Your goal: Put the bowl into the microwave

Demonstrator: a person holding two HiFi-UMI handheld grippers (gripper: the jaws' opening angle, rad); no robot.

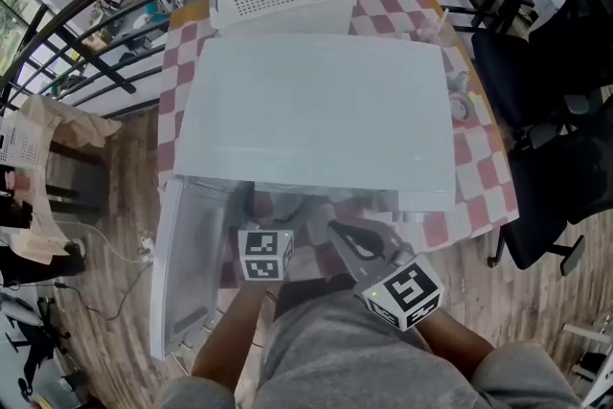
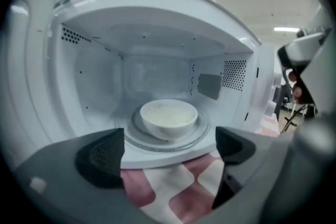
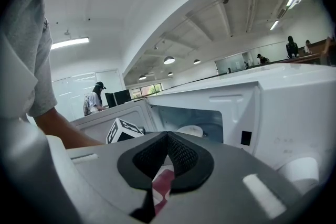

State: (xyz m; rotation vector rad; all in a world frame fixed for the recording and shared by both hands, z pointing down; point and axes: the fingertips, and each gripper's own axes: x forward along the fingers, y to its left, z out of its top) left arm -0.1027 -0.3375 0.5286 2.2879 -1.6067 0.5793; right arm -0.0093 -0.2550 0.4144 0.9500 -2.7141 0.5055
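Left gripper (image 2: pixel 170 144), jaws wide and empty, stood just outside the microwave (image 2: pixel 157 13) sill; right gripper (image 3: pixel 167 139) was closed on nothing. Bowl (image 2: pixel 169 117) sat on the turntable (image 2: pixel 202 134), clear of all walls. Head view hid it, showing the door (image 1: pixel 182 263) open

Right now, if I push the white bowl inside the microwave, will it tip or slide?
The white bowl looks rigid, likely ceramic, so breakable if knocked. Its wide, low shape should resist tipping. On the smooth glass turntable it would probably slide rather than roll.
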